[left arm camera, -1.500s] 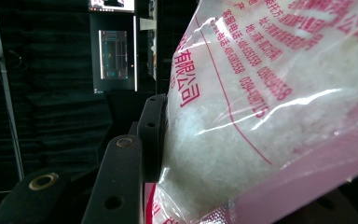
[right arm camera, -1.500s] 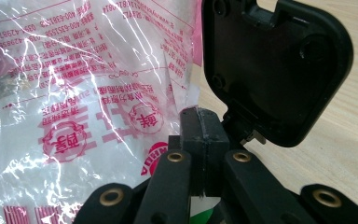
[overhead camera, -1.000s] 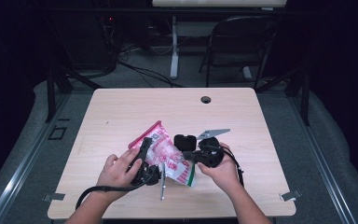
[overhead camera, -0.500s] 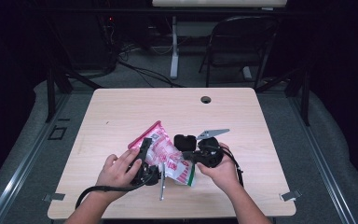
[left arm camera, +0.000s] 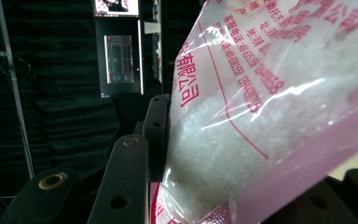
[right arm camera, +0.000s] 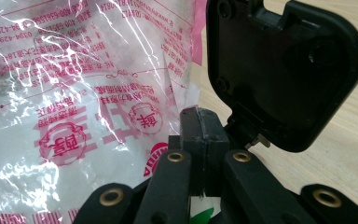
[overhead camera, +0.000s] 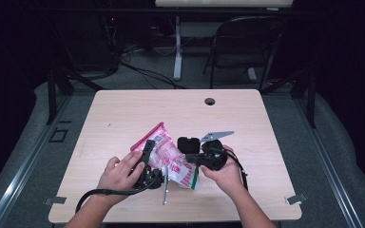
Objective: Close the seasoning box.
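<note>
Bag [overhead camera: 168,159] of white granules, red print, held above worktop [overhead camera: 123,114] near its front edge, left tongs [left arm camera: 163,154] clamped on one end, right tongs [right arm camera: 204,140] pinched together on bag's other edge.

A pale wooden surface [overhead camera: 123,114] takes up the middle of the frame, with a small round dark hole [overhead camera: 210,101] near its far edge. Beyond it, at upper right, stands a black folding chair [overhead camera: 247,42] on grey floor [overhead camera: 332,156], with cables [overhead camera: 147,71] trailing at upper left.
</note>
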A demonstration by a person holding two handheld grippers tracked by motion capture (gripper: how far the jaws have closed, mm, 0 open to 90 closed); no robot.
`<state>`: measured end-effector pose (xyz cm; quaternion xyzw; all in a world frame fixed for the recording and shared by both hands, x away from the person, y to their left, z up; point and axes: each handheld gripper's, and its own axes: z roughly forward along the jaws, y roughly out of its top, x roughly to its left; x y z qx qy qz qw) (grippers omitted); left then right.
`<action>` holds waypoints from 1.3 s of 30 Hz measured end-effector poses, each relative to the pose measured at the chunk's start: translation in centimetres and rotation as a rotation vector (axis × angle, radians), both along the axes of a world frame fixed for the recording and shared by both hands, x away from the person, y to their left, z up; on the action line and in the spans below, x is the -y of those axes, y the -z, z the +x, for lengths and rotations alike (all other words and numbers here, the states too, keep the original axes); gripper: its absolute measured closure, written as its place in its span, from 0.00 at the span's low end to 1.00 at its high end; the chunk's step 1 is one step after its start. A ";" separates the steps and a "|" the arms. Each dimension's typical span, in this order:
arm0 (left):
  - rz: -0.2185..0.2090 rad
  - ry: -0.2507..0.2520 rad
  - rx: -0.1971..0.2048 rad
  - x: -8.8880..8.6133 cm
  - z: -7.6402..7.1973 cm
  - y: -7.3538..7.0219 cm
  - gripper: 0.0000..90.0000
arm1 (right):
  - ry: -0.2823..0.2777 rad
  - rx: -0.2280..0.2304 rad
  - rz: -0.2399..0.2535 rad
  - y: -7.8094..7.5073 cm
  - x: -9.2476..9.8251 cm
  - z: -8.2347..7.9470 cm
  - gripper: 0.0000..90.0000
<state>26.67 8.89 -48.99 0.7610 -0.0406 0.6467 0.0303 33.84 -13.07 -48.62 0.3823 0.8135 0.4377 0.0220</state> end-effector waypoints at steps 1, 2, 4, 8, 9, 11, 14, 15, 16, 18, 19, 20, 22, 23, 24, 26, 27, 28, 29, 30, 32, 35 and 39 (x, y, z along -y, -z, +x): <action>0.000 0.001 0.001 0.0 0.0 0.0 0.75 | 0.002 0.000 0.003 0.0 0.0 0.0 1.00; 0.000 0.002 0.002 0.0 0.0 0.0 0.75 | 0.002 0.000 0.003 0.0 0.0 0.0 1.00; 0.000 0.001 0.002 0.0 0.0 0.0 0.75 | 0.002 -0.001 0.003 0.0 0.0 0.0 1.00; 0.003 0.001 0.003 0.1 0.0 -0.1 0.75 | 0.002 -0.002 0.003 0.0 0.0 0.0 1.00; 0.003 0.002 0.004 0.1 0.0 -0.1 0.75 | 0.003 -0.001 0.002 0.0 0.0 0.0 1.00; -0.004 0.013 0.008 0.0 0.0 0.0 0.75 | 0.003 -0.003 0.001 0.0 0.0 0.0 1.00; 0.003 0.007 0.008 0.1 -0.1 -0.2 0.75 | 0.002 -0.001 0.001 0.0 0.0 0.0 1.00; 0.003 0.007 0.007 0.1 -0.1 -0.2 0.75 | 0.001 -0.002 0.001 0.0 0.0 0.0 1.00; 0.003 0.008 0.009 0.1 -0.1 -0.2 0.75 | 0.002 -0.003 -0.002 0.0 0.0 0.0 1.00; -0.003 0.005 0.001 0.1 -0.1 -0.2 0.75 | 0.002 -0.002 -0.001 0.0 0.0 0.0 1.00; -0.004 0.007 0.002 0.2 -0.1 -0.2 0.75 | 0.004 0.000 0.001 0.0 0.0 0.0 1.00; -0.004 0.008 0.002 0.2 -0.1 -0.2 0.75 | 0.007 -0.001 0.006 0.0 0.0 -0.1 1.00; 0.004 0.013 0.015 0.2 -0.1 -0.3 0.75 | 0.008 0.000 0.007 0.0 0.0 -0.1 1.00; 0.000 0.010 0.012 0.2 -0.1 -0.3 0.75 | 0.008 -0.001 0.007 0.0 0.0 -0.1 1.00; -0.007 0.021 0.024 0.2 0.0 -0.2 0.75 | 0.008 0.000 0.007 0.0 0.0 -0.1 1.00; -0.006 0.022 0.023 0.2 0.0 -0.3 0.75 | 0.007 0.000 0.008 0.0 0.0 -0.1 1.00; -0.006 0.022 0.023 0.2 0.0 -0.3 0.75 | 0.007 0.000 0.007 0.0 0.0 -0.1 1.00; -0.006 0.023 0.023 0.2 0.0 -0.3 0.75 | 0.008 0.000 0.007 0.0 0.0 -0.1 1.00; -0.007 0.022 0.021 0.2 0.0 -0.3 0.75 | 0.008 -0.001 0.007 0.0 0.0 -0.1 1.00; -0.002 0.010 0.012 0.3 -0.1 -0.4 0.75 | 0.008 -0.001 0.008 0.0 0.0 -0.1 1.00; -0.003 0.008 0.008 0.3 -0.1 -0.5 0.75 | 0.007 -0.002 0.005 0.0 0.0 -0.1 1.00; -0.006 0.012 0.016 0.3 -0.1 -0.5 0.75 | 0.003 -0.002 0.000 0.0 0.0 -0.1 1.00; -0.007 0.012 0.014 0.3 -0.1 -0.5 0.75 | 0.002 -0.003 0.001 0.0 0.0 -0.1 1.00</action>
